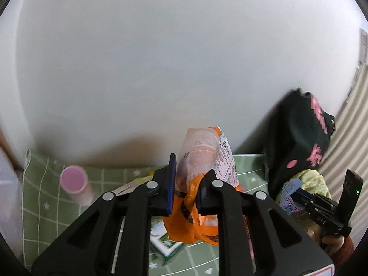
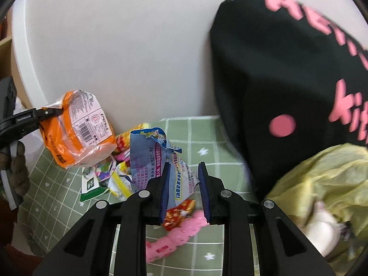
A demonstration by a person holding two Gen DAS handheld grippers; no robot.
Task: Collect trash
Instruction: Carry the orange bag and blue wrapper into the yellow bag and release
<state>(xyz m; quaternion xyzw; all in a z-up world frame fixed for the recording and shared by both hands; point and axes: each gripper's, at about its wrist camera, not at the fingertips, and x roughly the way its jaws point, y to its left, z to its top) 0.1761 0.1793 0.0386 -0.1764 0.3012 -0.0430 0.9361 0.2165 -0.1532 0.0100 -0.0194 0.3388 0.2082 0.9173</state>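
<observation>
Two wrappers are being lifted off the worktop (image 2: 202, 133): the left hand-held gripper (image 1: 185, 184) is clenching the orange packet (image 1: 202, 161), the right hand-held gripper (image 2: 184, 184) is straddling the blue wrapper (image 2: 156, 158) unclosed and should be squeezing before carrying toward the yellow bag (image 2: 326, 174).

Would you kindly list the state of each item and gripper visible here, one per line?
left gripper: shut on the orange wrapper, lifted off the table
orange wrapper: held in the air, crumpled
right gripper: jaws around the blue wrapper, a gap showing on one side
blue wrapper: torn open, upright
black bag: upright, blurred
yellow bag: open, crumpled
pink tube: upright
</observation>
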